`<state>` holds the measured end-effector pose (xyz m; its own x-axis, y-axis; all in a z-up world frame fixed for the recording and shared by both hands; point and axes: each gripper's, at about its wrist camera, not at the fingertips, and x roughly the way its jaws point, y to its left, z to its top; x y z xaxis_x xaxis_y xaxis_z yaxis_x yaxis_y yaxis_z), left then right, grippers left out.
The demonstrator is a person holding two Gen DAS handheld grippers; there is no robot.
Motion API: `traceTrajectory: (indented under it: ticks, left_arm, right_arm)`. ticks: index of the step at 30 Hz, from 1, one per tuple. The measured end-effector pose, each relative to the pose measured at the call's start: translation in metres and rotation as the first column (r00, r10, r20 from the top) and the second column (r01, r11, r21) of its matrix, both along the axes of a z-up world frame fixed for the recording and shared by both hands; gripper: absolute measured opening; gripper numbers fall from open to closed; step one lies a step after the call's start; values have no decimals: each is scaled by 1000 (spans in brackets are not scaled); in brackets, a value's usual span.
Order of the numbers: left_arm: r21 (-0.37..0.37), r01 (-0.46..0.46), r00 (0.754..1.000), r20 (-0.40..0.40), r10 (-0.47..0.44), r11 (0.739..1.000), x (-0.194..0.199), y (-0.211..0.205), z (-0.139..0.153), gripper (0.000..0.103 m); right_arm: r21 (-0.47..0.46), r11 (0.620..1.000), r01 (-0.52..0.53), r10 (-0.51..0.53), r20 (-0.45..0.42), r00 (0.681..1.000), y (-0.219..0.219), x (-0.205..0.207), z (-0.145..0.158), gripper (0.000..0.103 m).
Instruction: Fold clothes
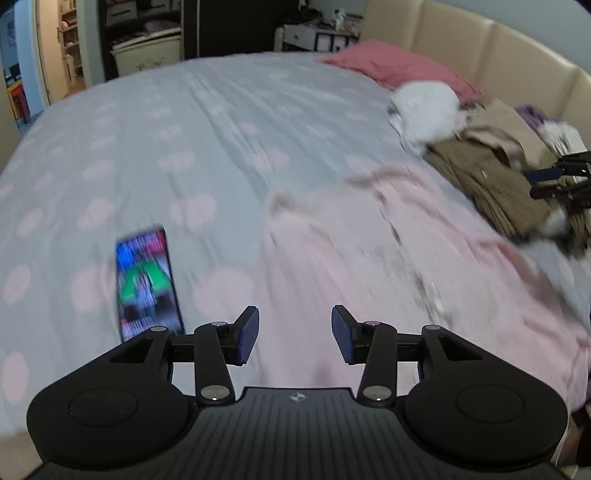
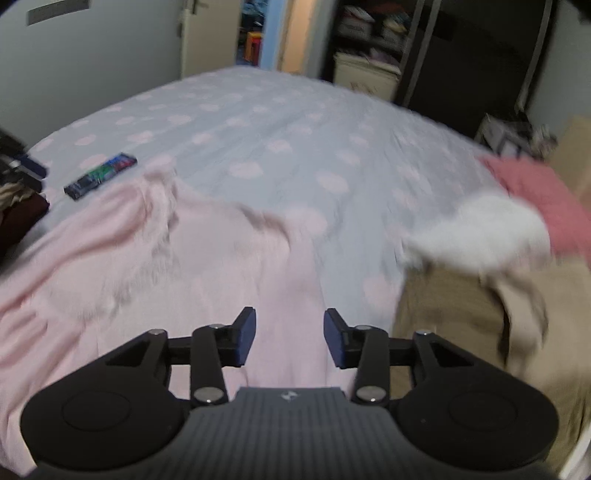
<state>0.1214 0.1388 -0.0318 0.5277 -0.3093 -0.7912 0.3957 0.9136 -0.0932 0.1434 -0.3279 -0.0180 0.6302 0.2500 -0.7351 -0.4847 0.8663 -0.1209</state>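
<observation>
Two grippers, left (image 1: 295, 334) and right (image 2: 289, 338), gape empty above one pink garment (image 1: 369, 266).

We are in a home bedroom: a wide bed (image 1: 184, 147) under a grey cover with pale pink dots, a padded cream headboard (image 1: 480, 48) with a pink pillow (image 1: 388, 66) at that edge. Past the foot edge we see shelves (image 1: 144, 33) packed with boxes and an open doorway (image 2: 273, 33).

Soft matt pink cloth garment (image 2: 207, 266) on smooth cotton-like bedspread (image 1: 184, 122); glossy phone (image 1: 147, 284) screen; padded, faintly shiny headboard (image 1: 480, 48); matt black plastic gripper (image 1: 295, 334) with metal pins.
</observation>
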Motion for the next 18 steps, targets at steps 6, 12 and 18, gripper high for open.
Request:
traceTrajectory:
  ticks: [6, 12, 18]
  left_arm:
    - [14, -4, 997, -80, 5, 1000, -19, -5, -34, 41]
    - [14, -17, 991, -135, 19, 1000, -25, 4, -57, 41]
    - [28, -46, 986, -162, 50, 999, -23, 9, -74, 41]
  right_arm:
    - [-25, 998, 62, -65, -110, 992, -22, -15, -55, 45]
    - [-111, 993, 50, -68, -160, 985, -14, -23, -85, 57]
    - [-197, 976, 95, -125, -145, 982, -17, -26, -99, 2]
